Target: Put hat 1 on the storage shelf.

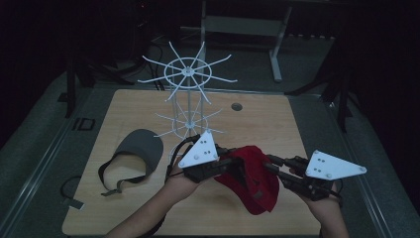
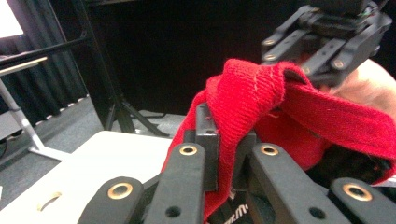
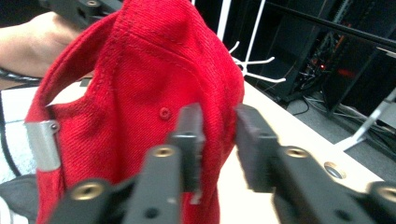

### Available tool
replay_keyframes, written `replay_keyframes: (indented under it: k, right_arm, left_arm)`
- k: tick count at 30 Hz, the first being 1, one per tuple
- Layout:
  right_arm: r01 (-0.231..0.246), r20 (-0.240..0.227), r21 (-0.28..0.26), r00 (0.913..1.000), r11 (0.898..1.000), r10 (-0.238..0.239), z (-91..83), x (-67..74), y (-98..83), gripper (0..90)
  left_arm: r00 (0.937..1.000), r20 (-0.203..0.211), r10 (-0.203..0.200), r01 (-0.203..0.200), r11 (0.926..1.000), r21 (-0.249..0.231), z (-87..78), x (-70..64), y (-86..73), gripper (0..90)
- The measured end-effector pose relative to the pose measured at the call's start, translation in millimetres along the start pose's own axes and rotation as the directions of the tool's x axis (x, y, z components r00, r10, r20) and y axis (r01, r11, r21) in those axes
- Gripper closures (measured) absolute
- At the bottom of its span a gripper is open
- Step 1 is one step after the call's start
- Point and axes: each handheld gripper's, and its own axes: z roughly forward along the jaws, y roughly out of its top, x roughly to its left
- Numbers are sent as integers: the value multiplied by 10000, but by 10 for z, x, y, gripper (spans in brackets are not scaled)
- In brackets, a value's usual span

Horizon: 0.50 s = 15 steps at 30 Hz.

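Observation:
A red cap (image 1: 250, 173) hangs above the front of the wooden table (image 1: 277, 119), held from both sides. My left gripper (image 1: 235, 162) comes in from the left and is shut on it. In the left gripper view, red cloth (image 2: 261, 93) is pinched between the pads of that gripper (image 2: 225, 140). My right gripper (image 1: 271, 162) meets the cap from the right. In the right gripper view the cap's back edge (image 3: 140, 84) sits between the jaws of the right gripper (image 3: 219, 135), which are shut on it. A metal strap buckle (image 3: 42, 144) shows at the cap's left.
A white wire rack (image 1: 188, 74) with two rings of hooks stands at the table's far middle. A grey visor cap (image 1: 138, 148) lies on the left of the table. A cable hole (image 1: 236, 106) is behind the red cap. A dark strap (image 1: 69, 191) lies off the left edge.

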Motion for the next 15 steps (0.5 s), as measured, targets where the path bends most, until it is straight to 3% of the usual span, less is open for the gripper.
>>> replay_keyframes:
  k: [7, 10, 11, 12, 15]
  right_arm:
    - [57, -268, -258, 9996, 9997, -64, -63, 83, 63, 886]
    - [-103, -30, -198, 9999, 9998, 102, -76, 83, 84, 887]
    - [-192, 79, -171, 9998, 9997, 193, -77, 75, 86, 887]
    - [-265, 191, -149, 9995, 9995, 268, -79, 64, 86, 887]
    - [-549, 503, -154, 9972, 9984, 556, -96, 30, 79, 887]
  left_arm:
    - [9999, -86, 98, -98, 9999, -40, -31, 47, -58, 870]
    - [9999, -91, 73, -73, 10000, -57, -29, 50, -65, 844]
    - [9999, -99, 69, -69, 10000, -3, -26, 51, -64, 801]
    - [9989, -459, 116, -114, 9999, 59, -27, 44, -66, 724]
    - [9992, -397, -12, 21, 9998, 219, -35, 56, -71, 593]
